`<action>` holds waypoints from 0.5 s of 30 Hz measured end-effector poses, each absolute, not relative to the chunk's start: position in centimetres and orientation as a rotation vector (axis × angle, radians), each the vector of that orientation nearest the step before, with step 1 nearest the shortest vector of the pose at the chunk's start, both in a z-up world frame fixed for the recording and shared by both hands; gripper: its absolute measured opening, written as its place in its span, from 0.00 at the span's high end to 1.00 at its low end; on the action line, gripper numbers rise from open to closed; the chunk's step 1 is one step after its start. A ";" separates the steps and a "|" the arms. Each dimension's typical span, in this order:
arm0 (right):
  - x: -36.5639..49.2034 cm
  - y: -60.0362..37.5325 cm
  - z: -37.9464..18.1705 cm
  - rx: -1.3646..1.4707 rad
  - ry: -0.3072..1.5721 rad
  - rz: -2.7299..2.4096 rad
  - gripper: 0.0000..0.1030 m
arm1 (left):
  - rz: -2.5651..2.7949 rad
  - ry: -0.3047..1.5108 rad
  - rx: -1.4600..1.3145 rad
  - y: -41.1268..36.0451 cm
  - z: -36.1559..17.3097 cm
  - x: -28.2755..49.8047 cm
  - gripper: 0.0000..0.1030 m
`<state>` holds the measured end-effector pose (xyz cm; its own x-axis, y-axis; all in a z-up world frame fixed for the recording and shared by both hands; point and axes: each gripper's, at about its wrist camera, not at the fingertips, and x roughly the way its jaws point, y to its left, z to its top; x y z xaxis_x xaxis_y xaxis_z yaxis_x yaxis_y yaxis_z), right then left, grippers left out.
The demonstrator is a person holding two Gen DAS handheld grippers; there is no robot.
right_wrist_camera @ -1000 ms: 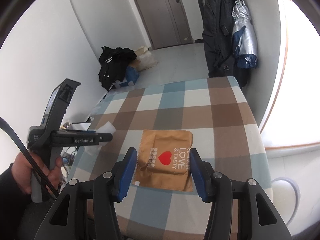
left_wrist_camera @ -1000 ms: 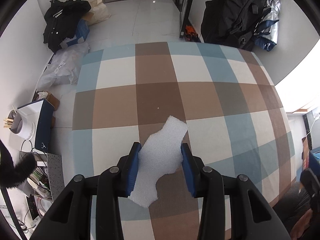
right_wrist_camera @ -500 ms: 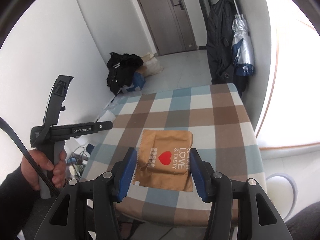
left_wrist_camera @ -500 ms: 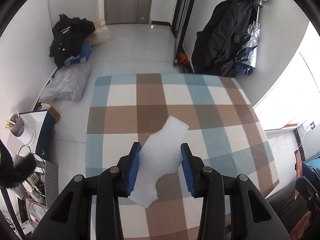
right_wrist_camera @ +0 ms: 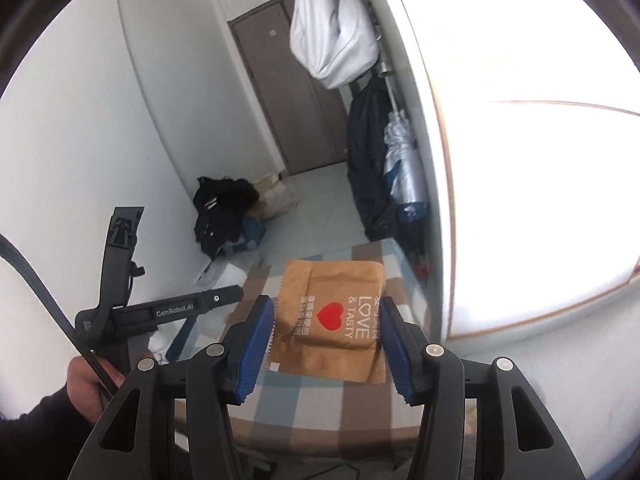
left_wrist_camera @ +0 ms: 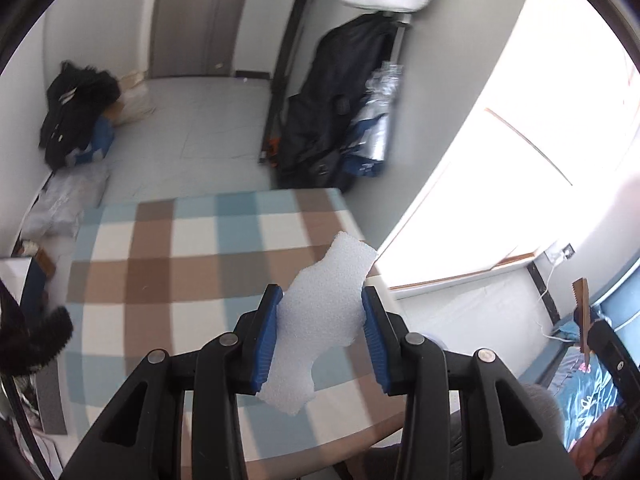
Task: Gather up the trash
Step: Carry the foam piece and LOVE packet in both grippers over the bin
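My left gripper [left_wrist_camera: 320,316] is shut on a white foam scrap [left_wrist_camera: 320,320] and holds it high above the checked table [left_wrist_camera: 160,264]. My right gripper [right_wrist_camera: 326,320] is shut on a brown paper bag [right_wrist_camera: 332,316] printed with a red heart and "LOVE & TASTY", lifted above the table [right_wrist_camera: 304,396]. The left gripper's handle and the hand on it show in the right wrist view [right_wrist_camera: 120,312].
Black clothes and bags [left_wrist_camera: 76,116] lie on the floor by the far wall. Dark coats and a silver umbrella [left_wrist_camera: 344,120] hang at the right, near a bright window [left_wrist_camera: 520,160]. A door [right_wrist_camera: 288,100] is at the back.
Both grippers have risen well above the table with their items still held. The left view has swung to the right, towards the window.
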<state>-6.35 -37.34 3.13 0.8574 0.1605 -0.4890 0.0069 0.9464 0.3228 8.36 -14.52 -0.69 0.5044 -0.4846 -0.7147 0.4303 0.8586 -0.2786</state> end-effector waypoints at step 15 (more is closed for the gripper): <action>-10.2 -50.7 1.9 0.425 0.529 -0.183 0.49 | -0.794 0.876 0.043 -29.0 1.3 5.6 0.66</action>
